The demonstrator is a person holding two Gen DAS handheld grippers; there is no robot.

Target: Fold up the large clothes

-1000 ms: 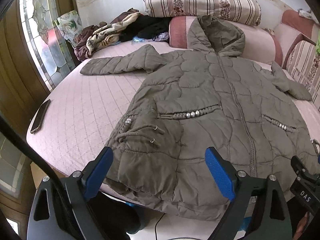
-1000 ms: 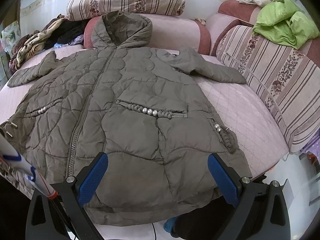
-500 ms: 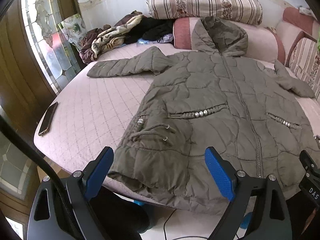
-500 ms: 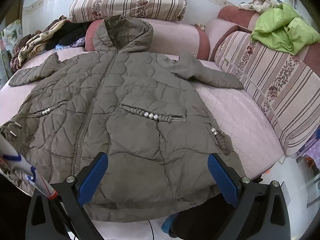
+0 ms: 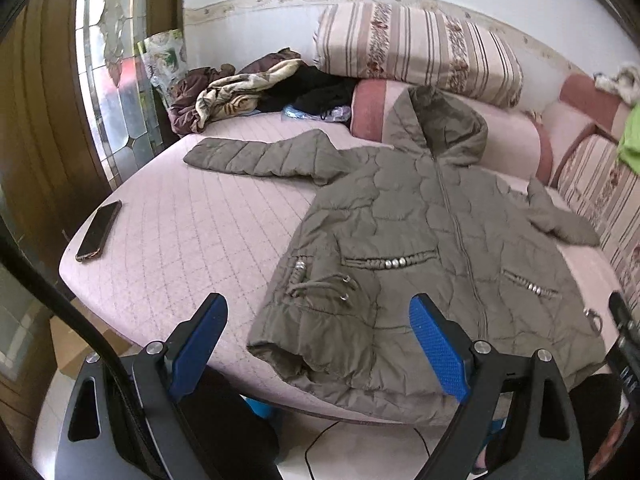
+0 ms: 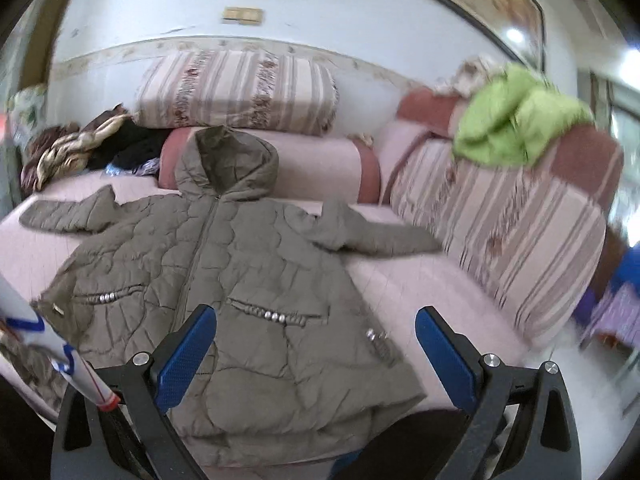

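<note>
An olive quilted hooded jacket (image 5: pixel 420 240) lies flat and face up on the pink bed (image 5: pixel 208 224), zipped, both sleeves spread out, hood against the bolster. It also shows in the right wrist view (image 6: pixel 240 264). My left gripper (image 5: pixel 318 344) is open and empty, held back from the jacket's lower left hem. My right gripper (image 6: pixel 316 354) is open and empty, held back from the lower right hem. The right wrist view is blurred.
A phone (image 5: pixel 99 230) lies near the bed's left edge. A heap of clothes (image 5: pixel 256 92) sits at the back left. Striped cushions (image 5: pixel 416 48) line the back, a striped sofa back (image 6: pixel 508 236) with a green garment (image 6: pixel 516 128) stands on the right.
Both grippers have pulled back and tilted up from the jacket, so it looks smaller and more of the wall shows. The jacket has not moved. Both stay open.
</note>
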